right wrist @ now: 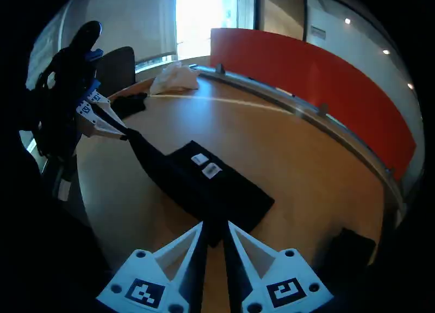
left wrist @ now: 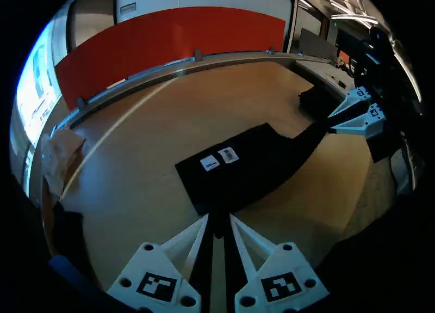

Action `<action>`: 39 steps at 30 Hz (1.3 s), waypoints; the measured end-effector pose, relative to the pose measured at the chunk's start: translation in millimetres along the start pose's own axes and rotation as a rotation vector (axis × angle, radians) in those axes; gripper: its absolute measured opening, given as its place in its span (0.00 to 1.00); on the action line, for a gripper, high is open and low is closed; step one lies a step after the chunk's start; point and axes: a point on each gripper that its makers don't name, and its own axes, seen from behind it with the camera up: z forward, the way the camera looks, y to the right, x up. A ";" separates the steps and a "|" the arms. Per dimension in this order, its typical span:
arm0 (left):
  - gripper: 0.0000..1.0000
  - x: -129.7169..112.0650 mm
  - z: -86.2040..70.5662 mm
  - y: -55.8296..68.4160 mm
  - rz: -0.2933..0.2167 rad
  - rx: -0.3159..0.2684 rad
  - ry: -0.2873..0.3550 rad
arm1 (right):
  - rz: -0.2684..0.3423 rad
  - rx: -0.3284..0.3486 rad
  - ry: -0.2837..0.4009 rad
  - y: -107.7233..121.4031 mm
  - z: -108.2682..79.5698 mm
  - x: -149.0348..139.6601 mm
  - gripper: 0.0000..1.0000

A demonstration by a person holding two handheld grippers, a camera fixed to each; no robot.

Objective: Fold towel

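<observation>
A black towel (left wrist: 250, 166) with two white labels lies on the wooden table (left wrist: 152, 139). In the left gripper view, my left gripper (left wrist: 220, 228) is shut on the towel's near corner. Farther right, the right gripper (left wrist: 330, 123) is shut on another corner, and the edge between them is pulled taut and raised off the table. The right gripper view shows the same towel (right wrist: 217, 188), with my right gripper (right wrist: 216, 234) pinching its near corner. At the left, the left gripper (right wrist: 126, 134) holds the far corner in a person's dark-sleeved hand.
A red partition (left wrist: 174, 41) runs along the table's far edge. A crumpled white cloth (right wrist: 174, 78) and a dark cloth pile (right wrist: 130, 103) lie near one end. Another dark bundle (right wrist: 348, 247) sits near the table edge. A chair (right wrist: 117, 65) stands behind.
</observation>
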 end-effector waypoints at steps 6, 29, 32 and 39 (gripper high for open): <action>0.12 2.4 16.2 -3.8 0.000 0.000 -0.009 | 0.014 -0.006 -0.013 8.5 12.9 -3.1 0.18; 0.12 10.8 80.1 -29.1 0.027 0.021 -0.044 | 0.066 -0.020 -0.080 40.6 61.3 -17.3 0.18; 0.12 9.5 88.2 -30.6 0.029 0.021 -0.047 | 0.068 -0.021 -0.092 44.1 67.8 -20.1 0.18; 0.12 7.0 112.5 -35.6 0.017 0.025 -0.053 | 0.097 -0.036 -0.117 55.6 88.8 -29.0 0.19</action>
